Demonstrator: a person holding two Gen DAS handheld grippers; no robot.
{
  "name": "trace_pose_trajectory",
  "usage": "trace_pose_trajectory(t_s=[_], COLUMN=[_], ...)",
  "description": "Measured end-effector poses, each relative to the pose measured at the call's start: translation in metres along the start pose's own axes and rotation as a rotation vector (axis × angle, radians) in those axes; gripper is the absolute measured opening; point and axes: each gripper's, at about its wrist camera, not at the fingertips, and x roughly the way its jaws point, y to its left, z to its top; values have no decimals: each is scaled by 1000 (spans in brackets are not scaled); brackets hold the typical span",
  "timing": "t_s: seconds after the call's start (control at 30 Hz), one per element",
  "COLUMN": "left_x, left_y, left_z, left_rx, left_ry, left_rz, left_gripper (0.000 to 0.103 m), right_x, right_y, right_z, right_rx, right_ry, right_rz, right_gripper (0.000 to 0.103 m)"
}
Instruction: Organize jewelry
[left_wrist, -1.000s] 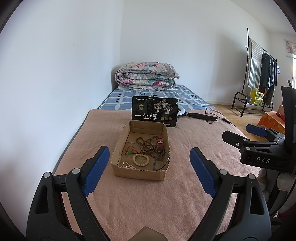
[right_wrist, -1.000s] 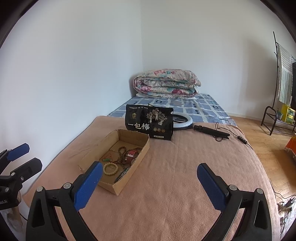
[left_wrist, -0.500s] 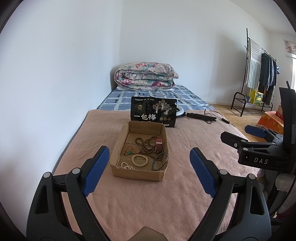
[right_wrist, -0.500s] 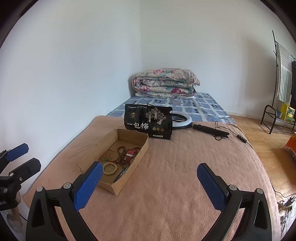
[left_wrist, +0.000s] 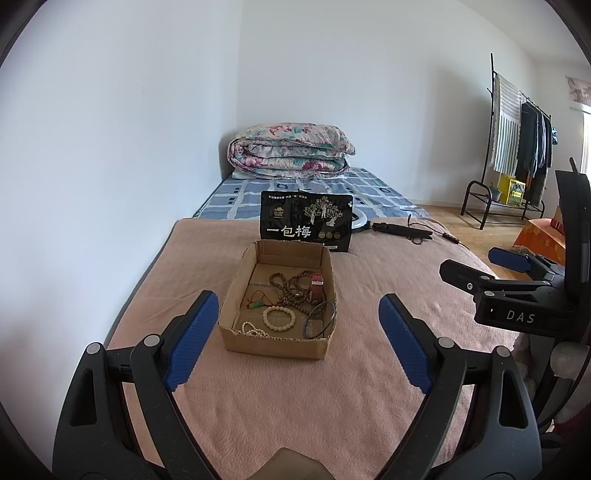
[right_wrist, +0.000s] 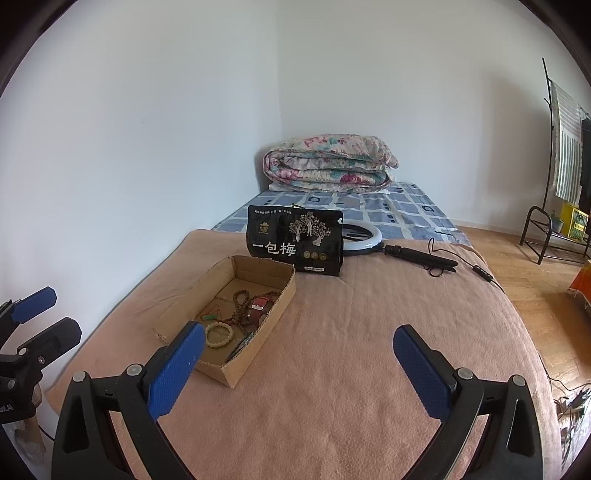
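Sitting on the pink blanket (left_wrist: 280, 406) that covers the bed, the cardboard box (left_wrist: 275, 343) holds all the jewelry in view: a long string of brown beads (left_wrist: 291, 286), a red piece (left_wrist: 317, 280) against its right wall, a pale bead bracelet (left_wrist: 279, 317), a white pearl strand (left_wrist: 253, 329) in the near left corner, a thin dark bangle (left_wrist: 320, 318) leaning in the near right corner, and a small green pendant on a red cord (left_wrist: 256, 303).

From the left gripper (left_wrist: 295, 339), whose fingers are spread wide and hold nothing, the box lies dead ahead at twelve o'clock, its near wall framed between the two blue pads, its long axis running straight away along the line of the fingers. From the right gripper (right_wrist: 295, 365), also spread wide and empty, the box (right_wrist: 255, 343) sits off at about ten o'clock, partly behind the left finger (right_wrist: 173, 369), and runs diagonally across that view. So the left is the nearer and better squared of the two.

Nothing lies loose on the blanket, so whether the pieces are heaped for sorting or already gathered, one moment cannot say. A black printed pouch (left_wrist: 306, 225) stands just behind the box at twelve o'clock.
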Motion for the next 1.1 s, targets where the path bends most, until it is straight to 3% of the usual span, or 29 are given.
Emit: trace_pose_trajectory(t_s=[1.1], left_x=[6], left_y=[-3], left_z=[-7], left_rx=[7], left_ry=[16], left_rz=[11], left_gripper=[91], right_x=[-1], right_y=[-5], right_z=[-5], right_rx=[-6], right_ry=[7], right_rz=[-11], right_gripper=[103])
